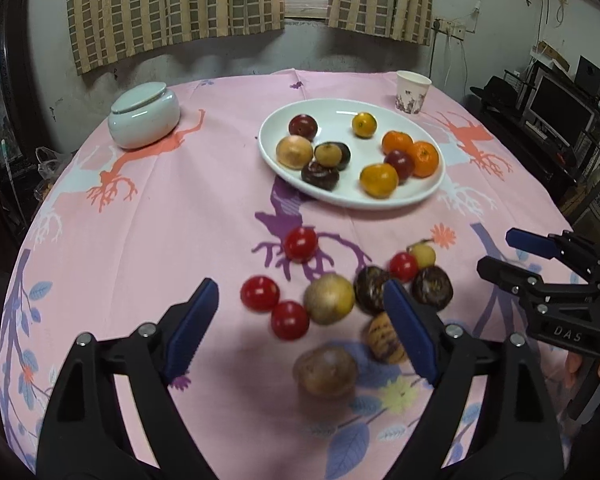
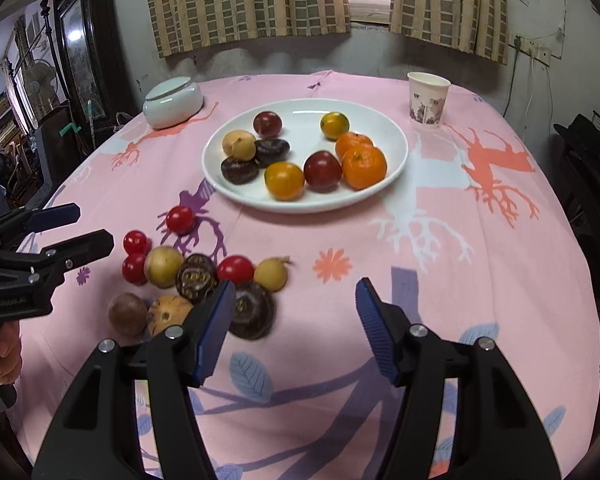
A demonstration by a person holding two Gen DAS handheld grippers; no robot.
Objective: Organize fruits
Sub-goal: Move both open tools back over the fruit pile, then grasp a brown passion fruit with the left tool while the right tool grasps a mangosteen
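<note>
Jaws both open, empty; plate (image 2: 396, 136) w/ 9 fruits, 4 red tomatoes (image 2: 180, 220) loose.

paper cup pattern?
White paper cup with a purplish floral print near its base; clearest in the right wrist view.

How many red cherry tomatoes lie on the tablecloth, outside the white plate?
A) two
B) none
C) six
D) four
D: four red cherry tomatoes lie on the pink tablecloth in front of the white plate, among the other loose fruits.
</note>
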